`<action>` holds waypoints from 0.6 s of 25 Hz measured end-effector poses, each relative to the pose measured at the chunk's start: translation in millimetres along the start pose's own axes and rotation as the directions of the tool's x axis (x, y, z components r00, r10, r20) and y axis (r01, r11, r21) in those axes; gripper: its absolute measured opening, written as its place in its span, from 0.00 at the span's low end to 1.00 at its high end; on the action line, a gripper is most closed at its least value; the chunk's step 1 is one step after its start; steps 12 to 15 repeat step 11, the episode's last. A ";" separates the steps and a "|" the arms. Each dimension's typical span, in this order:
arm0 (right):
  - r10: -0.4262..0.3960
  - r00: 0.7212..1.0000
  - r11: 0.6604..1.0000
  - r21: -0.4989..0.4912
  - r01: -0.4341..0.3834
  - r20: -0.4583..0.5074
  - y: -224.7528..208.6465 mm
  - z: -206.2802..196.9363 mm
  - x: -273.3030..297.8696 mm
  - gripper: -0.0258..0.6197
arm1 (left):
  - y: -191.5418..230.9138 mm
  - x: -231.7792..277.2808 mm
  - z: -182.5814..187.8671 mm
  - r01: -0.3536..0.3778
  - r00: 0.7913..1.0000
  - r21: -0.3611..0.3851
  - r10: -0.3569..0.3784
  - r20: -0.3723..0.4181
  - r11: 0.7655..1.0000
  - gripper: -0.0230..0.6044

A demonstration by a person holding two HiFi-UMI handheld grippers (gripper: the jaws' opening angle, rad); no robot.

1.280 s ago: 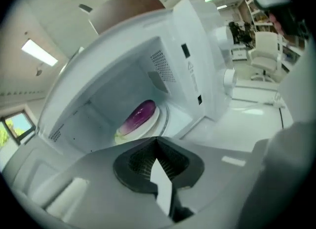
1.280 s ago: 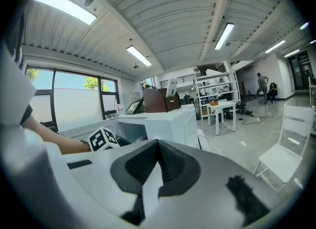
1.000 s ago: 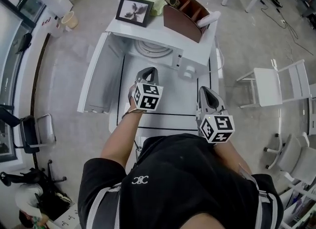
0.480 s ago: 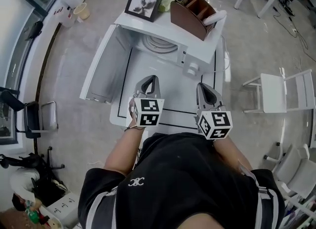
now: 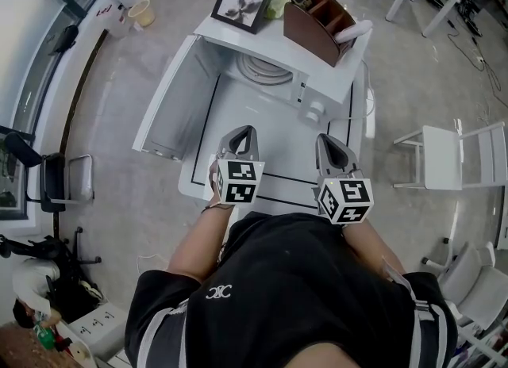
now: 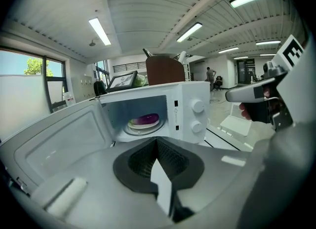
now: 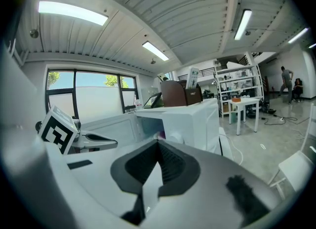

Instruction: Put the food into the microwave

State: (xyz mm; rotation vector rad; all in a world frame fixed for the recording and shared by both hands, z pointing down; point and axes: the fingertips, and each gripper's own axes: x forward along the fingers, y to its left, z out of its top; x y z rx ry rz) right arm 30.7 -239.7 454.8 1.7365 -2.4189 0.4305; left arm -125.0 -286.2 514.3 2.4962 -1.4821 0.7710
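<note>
- The left claw (image 5: 244,133) now sits farther back from the mouth of the microwave (image 6: 190,105) than it did a second ago. It hangs over the worktop (image 5: 274,116), roughly level with the right claw (image 5: 328,141).
- In the left gripper view its jaws are clenched together with nothing between them, so it comes away empty.
- The right claw is also clenched on nothing and has hardly shifted. It hangs in front of the control-panel side of the microwave.
- The food (image 6: 144,120), something purple on a pale plate, lies inside the microwave cavity on the round turntable. It is well apart from both claws and neither touches it.
- The door (image 6: 64,141) still stands swung wide open to the left, as it did a second ago.
- On the microwave's roof, the picture frame (image 5: 239,8) and the brown box (image 5: 321,14) are undisturbed.
- My reading is that the placing itself is done, because the food is in and the claw that reached toward the cavity has let go and backed off.
- What plausibly remains is shutting the door. The left claw is the nearer of the two to its free edge, and the backing-off has cleared the path the door would swing through.
</note>
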 end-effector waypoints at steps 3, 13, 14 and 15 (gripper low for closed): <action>-0.003 1.000 1.000 0.000 0.003 -0.003 0.7 -1.1 0.0 0.05 | -1.7 -0.4 0.1 0.006 1.000 0.004 -0.006 0.002 1.000 0.05; -0.010 1.000 1.000 -0.001 0.010 -0.003 0.1 -1.0 -1.4 0.05 | -7.5 -0.9 4.9 0.032 0.999 0.008 -0.032 0.023 0.999 0.05; -0.010 1.000 1.000 -0.001 0.010 -0.003 0.1 -1.0 -1.4 0.05 | -7.5 -0.9 4.9 0.032 0.999 0.008 -0.032 0.023 0.999 0.05; -0.010 1.000 1.000 -0.001 0.010 -0.003 0.1 -1.0 -1.4 0.05 | -7.5 -0.9 4.9 0.032 0.999 0.008 -0.032 0.023 0.999 0.05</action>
